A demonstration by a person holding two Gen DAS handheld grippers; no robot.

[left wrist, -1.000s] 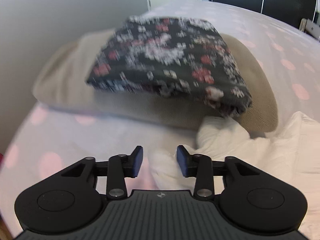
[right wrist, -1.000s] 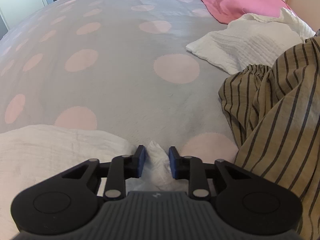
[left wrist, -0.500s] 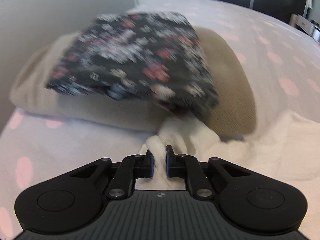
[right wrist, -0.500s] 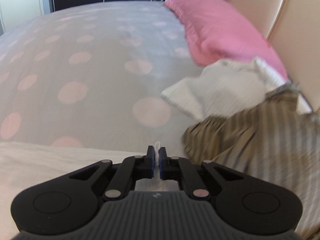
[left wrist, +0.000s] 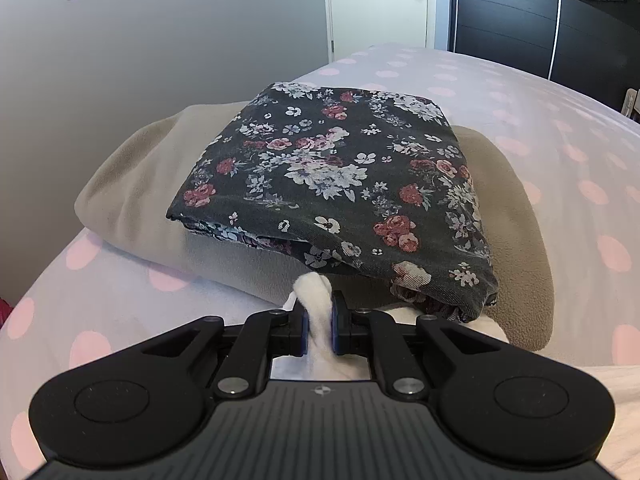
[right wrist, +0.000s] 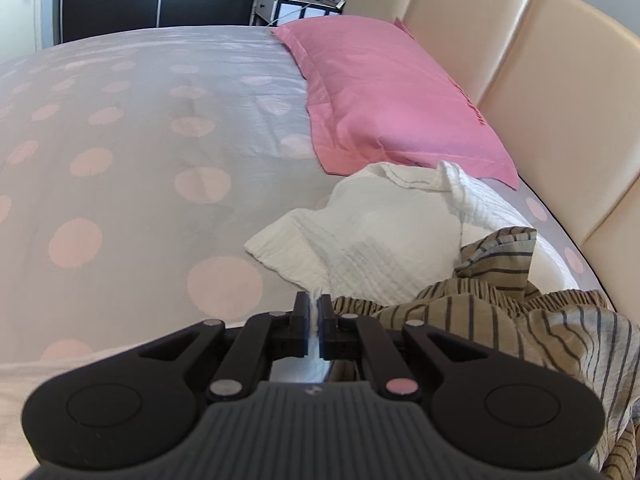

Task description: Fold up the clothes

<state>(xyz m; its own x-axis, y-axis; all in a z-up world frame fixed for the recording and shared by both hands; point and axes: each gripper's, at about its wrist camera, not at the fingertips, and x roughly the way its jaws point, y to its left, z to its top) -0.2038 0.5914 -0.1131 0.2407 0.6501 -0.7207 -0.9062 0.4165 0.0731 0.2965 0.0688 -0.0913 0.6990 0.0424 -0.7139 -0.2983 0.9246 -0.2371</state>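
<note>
A: Quick status. Where's your left hand-held gripper [left wrist: 318, 330]?

B: You've got it clenched on a bunched tuft of white garment [left wrist: 314, 292], just in front of the stack. Cloth pokes up between the blue pads.

A: And the right hand-held gripper [right wrist: 314, 330]?

B: Pinched nearly closed on a thin edge of white fabric too. I judge it's the same white garment, which spreads pale along the lower left of the right wrist view, but the pictures don't show the span between your two grips.

A: What counts as done?

B: Two pieces lie folded: a dark floral garment [left wrist: 332, 184] squared off on top of a folded beige fleece [left wrist: 132, 192], both on the polka-dot bed [left wrist: 540, 112] near its edge by the wall.

A: What's left?

B: On the right wrist view, a crumpled white textured garment [right wrist: 372, 236] sits below the pink pillow [right wrist: 392, 108], and a rumpled tan striped garment [right wrist: 540, 328] lies touching it, by the headboard [right wrist: 560, 92]. Neither is folded.

A: So how far along?

B: My read: partway. Two folded, one in your grips, two loose. Whether the held piece is being spread out or is already mid-fold, I can't tell; most of it is hidden under the grippers.

A: Risk?

B: The left grip is on a wad, not a clean corner, so the edge may come up uneven.
</note>
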